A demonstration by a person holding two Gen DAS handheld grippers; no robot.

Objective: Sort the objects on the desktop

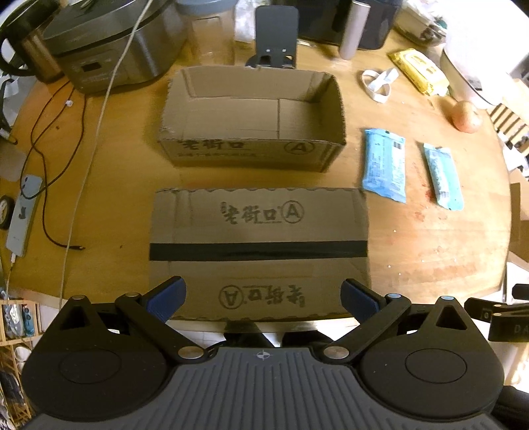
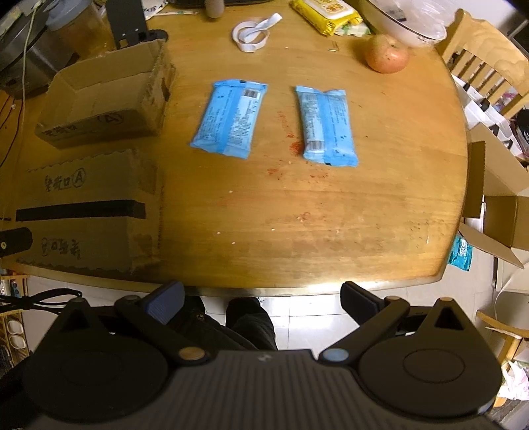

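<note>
- On the round wooden table [image 2: 297, 215], two blue packets lie flat and side by side, apart from each other, on bare wood to the right of the boxes: the nearer-to-box one [image 2: 229, 117] and the outer one [image 2: 327, 127].
- An open cardboard box [image 1: 254, 115] stands toward the far side; its floor shows nothing in it. In front of it, near the table edge, lies an upturned cardboard piece [image 1: 261, 244] with a black tape strip across it, perhaps a lid or a second box face down.
- As for progress, my reading is that neither packet sits in the box, so if the box is their place, both remain to be put away. The same scene would equally fit packets laid out as the sorted result; one look cannot decide.
- The left gripper [image 1: 263, 296] hovers over the near edge of the upturned cardboard, jaws spread wide, holding nothing.
- The right gripper [image 2: 263, 299] hangs just off the table's near edge, over the floor, jaws likewise wide apart and empty.
- The packets look like soft, sealed plastic wrappers, printed with small text and a barcode, slightly puffed and crinkled at the ends.
- Clutter beyond: an apple [image 2: 386, 54], a yellow wipes pack [image 2: 327, 15].
</note>
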